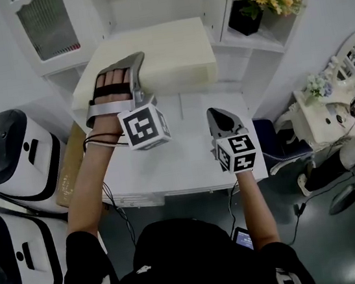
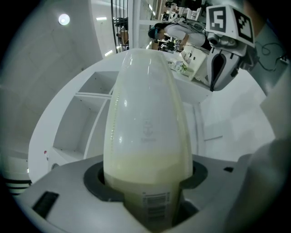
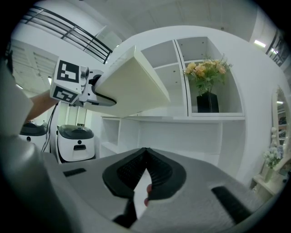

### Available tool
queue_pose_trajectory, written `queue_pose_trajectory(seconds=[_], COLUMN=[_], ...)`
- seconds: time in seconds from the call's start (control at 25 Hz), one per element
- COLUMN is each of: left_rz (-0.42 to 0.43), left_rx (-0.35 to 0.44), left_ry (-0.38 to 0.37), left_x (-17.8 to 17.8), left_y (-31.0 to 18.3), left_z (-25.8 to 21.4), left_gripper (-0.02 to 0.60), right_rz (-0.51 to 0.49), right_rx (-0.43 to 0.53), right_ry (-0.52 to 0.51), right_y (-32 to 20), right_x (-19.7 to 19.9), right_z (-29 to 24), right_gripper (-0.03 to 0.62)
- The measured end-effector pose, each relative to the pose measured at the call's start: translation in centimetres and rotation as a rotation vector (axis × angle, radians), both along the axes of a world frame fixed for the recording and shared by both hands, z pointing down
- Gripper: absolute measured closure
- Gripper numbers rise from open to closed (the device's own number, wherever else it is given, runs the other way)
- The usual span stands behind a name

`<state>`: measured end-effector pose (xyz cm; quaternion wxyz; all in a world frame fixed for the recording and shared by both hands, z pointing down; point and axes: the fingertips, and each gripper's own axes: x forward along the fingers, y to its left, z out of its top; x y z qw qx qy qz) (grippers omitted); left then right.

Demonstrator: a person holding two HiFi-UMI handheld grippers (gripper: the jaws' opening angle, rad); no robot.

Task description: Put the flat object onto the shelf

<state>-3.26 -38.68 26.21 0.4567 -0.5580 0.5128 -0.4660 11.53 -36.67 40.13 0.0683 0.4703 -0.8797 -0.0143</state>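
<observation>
Above the white desk, the left gripper grips a cream foam slab, not yet shelved; the right gripper is closed, empty.

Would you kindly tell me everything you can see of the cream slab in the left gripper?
The cream slab is thick, flat and rectangular, with rounded edges and a matt, foam-like look. A barcode label sits on the edge that the left gripper clamps between its jaws. The slab hangs clear above the white desk, in front of the shelf unit. Nothing else visibly touches it.
</observation>
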Motion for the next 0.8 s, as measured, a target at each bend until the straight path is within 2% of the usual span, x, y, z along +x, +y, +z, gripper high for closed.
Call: queue_pose_trajectory(seconds=[0.48, 0.8], left_rz=[0.002, 0.009], left_rx=[0.018, 0.016], left_ry=[-0.094, -0.124], left_x=[1.3, 1.8], left_y=[-1.1, -2.6], left_z=[-0.4, 0.2], left_gripper=[0.281, 0.281], right_rz=[0.010, 0.011], right_rx=[-0.015, -0.026], right_ry=[-0.004, -0.012], right_y=[-1.3, -2.1], right_x=[0.6, 0.8], right_z=[0.6, 1.1], right_gripper=[0.594, 0.594])
